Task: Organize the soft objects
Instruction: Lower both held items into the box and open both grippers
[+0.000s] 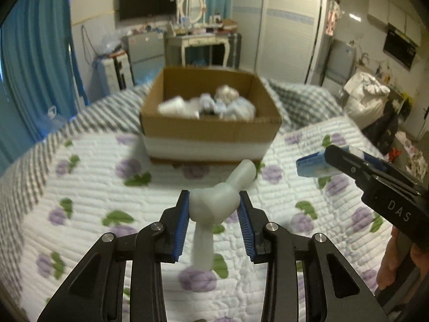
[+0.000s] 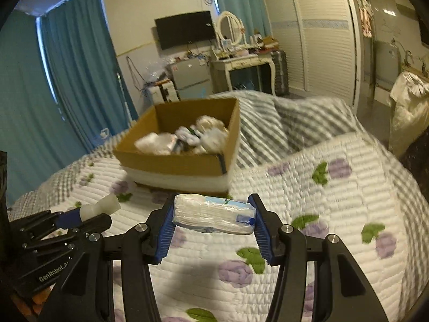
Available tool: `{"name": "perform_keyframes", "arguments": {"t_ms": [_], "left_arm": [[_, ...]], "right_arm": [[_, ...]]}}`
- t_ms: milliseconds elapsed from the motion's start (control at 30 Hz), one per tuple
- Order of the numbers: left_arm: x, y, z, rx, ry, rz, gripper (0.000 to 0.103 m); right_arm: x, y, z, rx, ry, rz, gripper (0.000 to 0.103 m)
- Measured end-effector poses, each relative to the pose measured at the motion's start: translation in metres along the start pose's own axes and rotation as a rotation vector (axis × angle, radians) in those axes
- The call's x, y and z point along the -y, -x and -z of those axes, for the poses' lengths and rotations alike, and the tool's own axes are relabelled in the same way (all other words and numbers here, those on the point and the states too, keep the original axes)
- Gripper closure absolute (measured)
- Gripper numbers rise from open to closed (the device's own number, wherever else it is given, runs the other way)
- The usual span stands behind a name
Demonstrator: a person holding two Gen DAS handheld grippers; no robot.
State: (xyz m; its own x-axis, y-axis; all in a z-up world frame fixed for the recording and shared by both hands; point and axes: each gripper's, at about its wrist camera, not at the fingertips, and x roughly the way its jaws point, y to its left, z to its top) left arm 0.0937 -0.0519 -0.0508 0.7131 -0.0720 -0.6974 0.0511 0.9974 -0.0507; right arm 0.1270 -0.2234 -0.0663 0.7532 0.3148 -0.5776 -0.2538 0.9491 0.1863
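My left gripper (image 1: 213, 209) is shut on a pale, translucent Y-shaped soft toy (image 1: 214, 204) and holds it above the quilt. My right gripper (image 2: 213, 214) is shut on a plastic-wrapped pack of white tissues (image 2: 214, 213), also held above the quilt. Each gripper shows in the other's view: the right gripper with the pack (image 1: 315, 166) at the right, the left gripper with the toy (image 2: 100, 208) at the lower left. An open cardboard box (image 1: 211, 128) holding several soft white and blue items (image 1: 209, 104) stands ahead on the bed; it also shows in the right wrist view (image 2: 177, 165).
The bed carries a white quilt with purple flowers (image 1: 107, 187) and a grey checked blanket (image 2: 295, 123) behind the box. Beyond the bed are blue curtains (image 2: 67, 80), a dressing table (image 1: 203, 43), a wall TV (image 2: 185, 28) and a stuffed white bag (image 1: 367, 99).
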Motion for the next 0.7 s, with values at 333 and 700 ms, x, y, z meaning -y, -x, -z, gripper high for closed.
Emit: {"name": "perform_keyframes", "arguments": {"t_ms": [333,700], "left_arm": [[-0.011,0.037,-0.062,0.127,-0.031,-0.009,0.069],[-0.023,-0.048,-0.123,0.118,0.011,0.019,0.069]], "right_arm": [[-0.036,0.030,-0.081,0.119,0.061,-0.094,0.051],[-0.037,-0.045,-0.133,0.134,0.056,-0.106,0.051]]}}
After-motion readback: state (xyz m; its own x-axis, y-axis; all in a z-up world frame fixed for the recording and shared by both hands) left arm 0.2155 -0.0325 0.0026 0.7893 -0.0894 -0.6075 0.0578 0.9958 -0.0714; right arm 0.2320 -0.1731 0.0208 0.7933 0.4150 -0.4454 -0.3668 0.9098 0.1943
